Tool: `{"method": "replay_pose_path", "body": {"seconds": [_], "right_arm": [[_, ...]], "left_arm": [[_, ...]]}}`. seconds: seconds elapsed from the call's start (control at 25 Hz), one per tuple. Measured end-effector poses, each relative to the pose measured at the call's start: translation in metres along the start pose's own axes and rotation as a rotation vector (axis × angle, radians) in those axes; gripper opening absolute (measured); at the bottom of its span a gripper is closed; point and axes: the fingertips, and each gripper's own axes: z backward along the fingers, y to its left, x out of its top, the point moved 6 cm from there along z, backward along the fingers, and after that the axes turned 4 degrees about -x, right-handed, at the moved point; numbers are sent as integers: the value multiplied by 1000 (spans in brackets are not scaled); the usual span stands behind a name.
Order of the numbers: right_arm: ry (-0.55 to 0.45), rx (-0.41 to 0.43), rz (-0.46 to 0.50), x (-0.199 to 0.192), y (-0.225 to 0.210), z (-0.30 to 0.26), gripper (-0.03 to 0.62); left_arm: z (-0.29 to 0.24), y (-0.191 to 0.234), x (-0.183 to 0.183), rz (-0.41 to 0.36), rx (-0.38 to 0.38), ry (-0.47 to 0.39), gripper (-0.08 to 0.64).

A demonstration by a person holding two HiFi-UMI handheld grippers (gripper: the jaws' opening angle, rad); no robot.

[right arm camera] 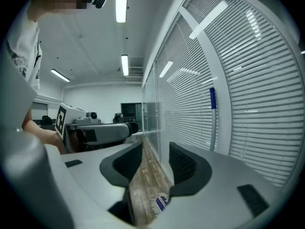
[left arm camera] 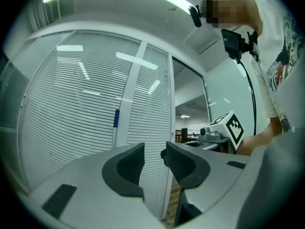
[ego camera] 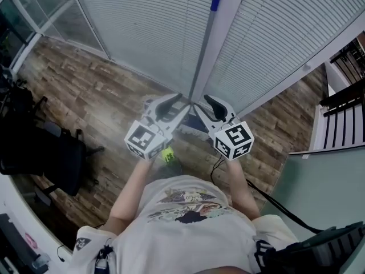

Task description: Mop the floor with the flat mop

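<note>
Left tongs, right tongs, flat mop between

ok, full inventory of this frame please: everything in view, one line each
flat mop handle: 1, grey with a blue tip, leaning against the blinds wall, ahead of both tools, held by neither
mop head: 1, blue and white, on the floor at the handle's foot, mostly hidden
blinds: several panels, white, closed, across the glass wall
floor: brown wood-look planks
office chair: 1, black, on the person's left
railing: 1, dark, far right
cable: 1, black, trailing on the right
left tool: 1, grey, jaws apart, nothing between them
right tool: 1, grey, jaws apart, nothing between them
</note>
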Motion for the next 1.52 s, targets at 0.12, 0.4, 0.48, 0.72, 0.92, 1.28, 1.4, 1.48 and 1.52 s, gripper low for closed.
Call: {"method": "replay_pose_path", "body": {"seconds": [0.12,0.4,0.48,0.72,0.92,1.28,1.4,1.48,1.52], "right_arm": [[8,-31,-9,5,-21,-30,163],[28,-79,-10,13,-55,-97,166],[29,-87,-13,15,-64,-115,166],[39,-124,6,20,-96,-161,166],[36,-155,4,24,-126,-174,167],[15,-155,28,31,-180,-189,174],[17,-174,29,30,-206,-202,197],[24,-173,24,32,-224,-214,214],[33,-170,24,34,-231,-218,218]], "left_arm": [[-18,37,-3,11,-20,13,130],[-50,113,-7,16,-62,21,155],[-60,131,-8,6,-74,22,155],[-88,178,-16,6,-105,28,155],[-116,200,-20,2,-117,44,155],[-154,218,-25,-23,-50,91,155],[-169,230,-30,-28,-20,92,155],[-183,243,-34,-23,-1,97,155],[-191,248,-33,-20,7,99,155]]}}
